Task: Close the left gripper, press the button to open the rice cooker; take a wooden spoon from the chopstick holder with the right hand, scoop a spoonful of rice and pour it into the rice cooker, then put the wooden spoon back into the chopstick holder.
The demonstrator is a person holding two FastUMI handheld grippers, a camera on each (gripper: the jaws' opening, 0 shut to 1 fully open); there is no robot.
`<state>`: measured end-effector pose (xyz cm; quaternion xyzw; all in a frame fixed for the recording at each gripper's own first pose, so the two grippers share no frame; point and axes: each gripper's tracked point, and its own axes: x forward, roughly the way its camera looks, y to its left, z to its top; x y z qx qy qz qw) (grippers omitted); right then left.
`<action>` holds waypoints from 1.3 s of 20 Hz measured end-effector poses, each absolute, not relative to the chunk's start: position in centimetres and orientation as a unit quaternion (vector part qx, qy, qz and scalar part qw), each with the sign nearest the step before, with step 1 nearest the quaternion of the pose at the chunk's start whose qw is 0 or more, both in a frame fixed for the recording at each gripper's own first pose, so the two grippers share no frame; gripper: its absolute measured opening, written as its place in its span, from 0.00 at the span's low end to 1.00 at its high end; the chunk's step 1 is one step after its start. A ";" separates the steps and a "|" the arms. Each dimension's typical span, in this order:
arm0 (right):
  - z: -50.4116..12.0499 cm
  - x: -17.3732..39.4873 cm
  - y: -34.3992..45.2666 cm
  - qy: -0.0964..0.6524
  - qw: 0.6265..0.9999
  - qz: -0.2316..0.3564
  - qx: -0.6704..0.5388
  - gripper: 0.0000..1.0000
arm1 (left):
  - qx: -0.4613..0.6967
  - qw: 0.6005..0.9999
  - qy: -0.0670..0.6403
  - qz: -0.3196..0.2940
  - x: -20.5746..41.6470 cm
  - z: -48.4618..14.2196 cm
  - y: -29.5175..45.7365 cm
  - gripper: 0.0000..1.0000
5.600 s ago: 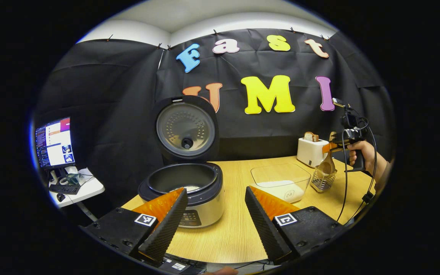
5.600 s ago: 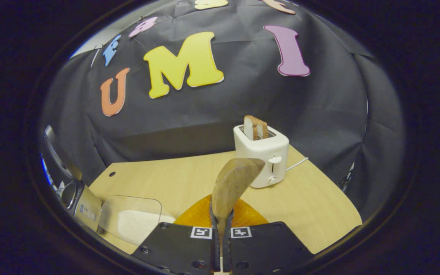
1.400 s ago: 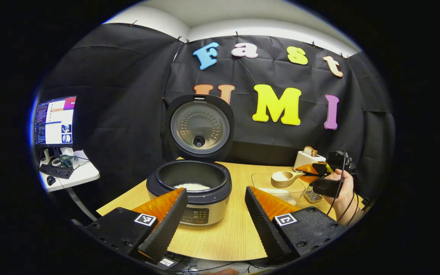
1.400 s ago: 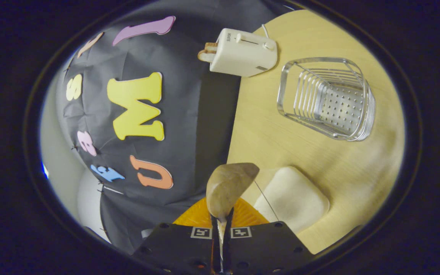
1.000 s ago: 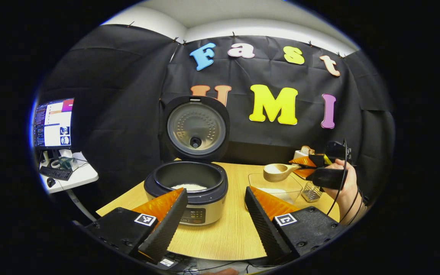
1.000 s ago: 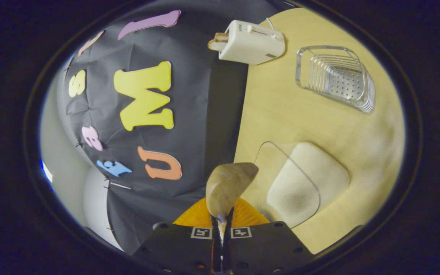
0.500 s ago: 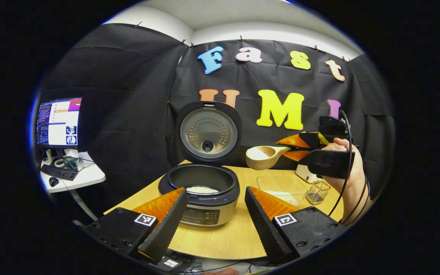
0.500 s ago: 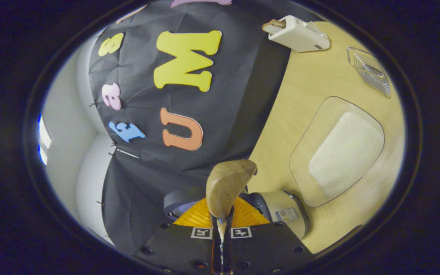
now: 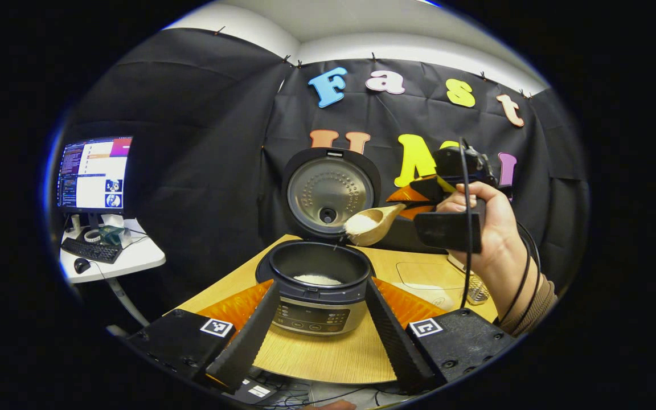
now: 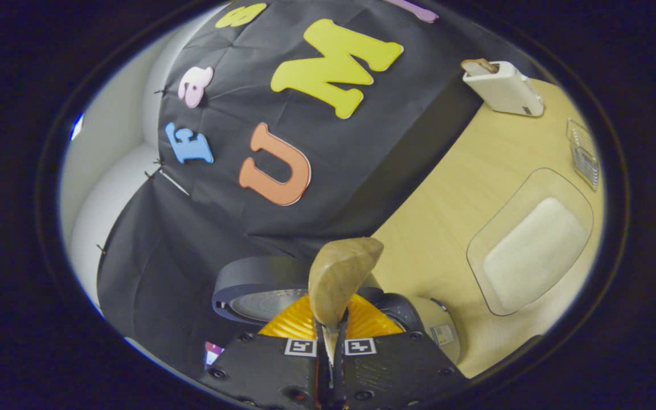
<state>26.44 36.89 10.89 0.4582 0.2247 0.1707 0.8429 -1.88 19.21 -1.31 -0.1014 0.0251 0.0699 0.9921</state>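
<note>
The rice cooker [image 9: 316,310] stands open on the table with its lid [image 9: 331,193] upright and some rice in the pot. My left gripper [image 9: 322,283] is open just in front of it, one finger on each side, holding nothing. A hand holds my right gripper [image 9: 416,199] shut on the handle of the wooden spoon [image 9: 365,224], which is tipped over the pot's right rim with rice in its bowl. In the right gripper view the spoon's back [image 10: 342,273] rises from the shut right gripper [image 10: 331,339] above the cooker lid [image 10: 259,293].
A glass bowl of rice [image 9: 425,276] [image 10: 533,245] lies right of the cooker, with the wire chopstick holder [image 9: 479,290] [image 10: 584,151] beyond it. A white toaster [image 10: 504,85] stands at the back. A monitor [image 9: 91,179] and a side table [image 9: 128,259] are off to the left.
The right gripper carried the spoon from the holder to the glass bowl, scooped rice, then lifted it leftward to the cooker and tilted it. The left gripper stayed open.
</note>
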 end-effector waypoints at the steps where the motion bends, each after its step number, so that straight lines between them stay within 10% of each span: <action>1: 10.9 26.7 37.3 0.222 0.855 0.166 0.438 0.03 | -0.100 0.992 0.025 0.071 -2.0 -1.3 19.4 0.96; 13: 12.3 27.9 39.1 0.174 0.958 0.134 0.185 0.03 | -0.091 0.990 0.028 0.106 -2.3 -1.8 21.6 0.96; 26: 15.0 24.1 44.9 0.067 0.973 0.197 -0.098 0.04 | -0.071 0.989 0.039 0.126 -2.3 -2.4 22.6 0.96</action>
